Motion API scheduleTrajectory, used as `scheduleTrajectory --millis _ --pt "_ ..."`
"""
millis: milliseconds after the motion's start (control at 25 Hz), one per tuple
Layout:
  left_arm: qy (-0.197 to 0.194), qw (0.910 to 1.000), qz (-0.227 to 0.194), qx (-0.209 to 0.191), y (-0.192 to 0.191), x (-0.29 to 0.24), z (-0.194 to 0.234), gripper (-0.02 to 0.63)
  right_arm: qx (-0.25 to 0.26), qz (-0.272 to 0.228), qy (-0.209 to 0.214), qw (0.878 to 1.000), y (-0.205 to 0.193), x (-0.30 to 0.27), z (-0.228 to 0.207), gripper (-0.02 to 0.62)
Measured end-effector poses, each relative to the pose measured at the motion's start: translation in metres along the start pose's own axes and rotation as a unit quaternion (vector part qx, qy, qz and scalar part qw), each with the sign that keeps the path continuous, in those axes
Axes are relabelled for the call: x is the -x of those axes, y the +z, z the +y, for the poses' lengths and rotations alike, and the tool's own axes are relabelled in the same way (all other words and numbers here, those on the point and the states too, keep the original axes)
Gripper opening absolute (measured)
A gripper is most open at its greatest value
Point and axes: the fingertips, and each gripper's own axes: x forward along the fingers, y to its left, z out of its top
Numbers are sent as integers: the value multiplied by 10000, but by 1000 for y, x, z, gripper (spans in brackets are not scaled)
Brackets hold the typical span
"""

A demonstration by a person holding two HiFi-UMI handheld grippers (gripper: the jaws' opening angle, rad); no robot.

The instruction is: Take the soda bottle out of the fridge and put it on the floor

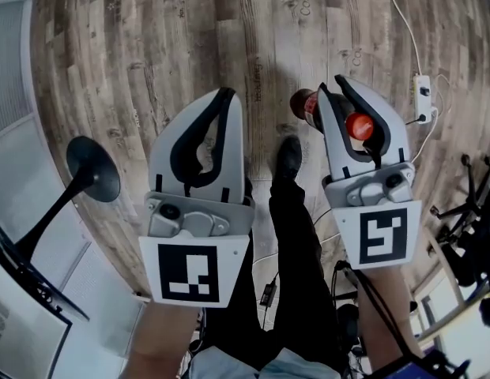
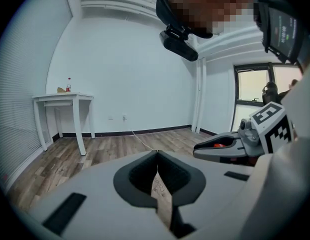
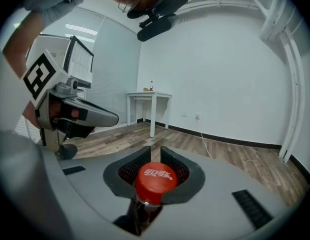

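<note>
Far to the left of the soda bottle [image 1: 306, 109] stands a black, trumpet-shaped stand base [image 1: 92, 170], smooth and matt. Nearer the bottle, still to its left, the left gripper [image 1: 225, 95] has its grey plastic jaws brought together tip to tip with nothing between them; its ribbed black pads enclose only a teardrop-shaped gap. A dark shoe [image 1: 288, 156] sits just left of the bottle and below it in the head view. The bottle hangs neck-up over the grey wood-grain plank floor [image 1: 150, 54]; contact with the floor cannot be confirmed. The right gripper [image 1: 334, 87] is closed partway on the bottle's neck, pads seated directly beneath the red screw cap [image 3: 155, 180]. Assessment: clear plastic filled with dark liquid, so moderately heavy; the round wall is smooth, likely slippery and yielding, while the neck is stiff. The ledge under the cap is the soundest hold. Hanging, it may swing; tall and narrow, it may topple once released. To the right of the bottle lies a white power strip [image 1: 423, 93].
</note>
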Motion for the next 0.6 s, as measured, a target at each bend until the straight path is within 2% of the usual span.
scheduleTrajectory --millis 600 --pt "-25 9998 212 -41 -88 -30 8 17 -47 299 99 9995 -100 -28 15 74"
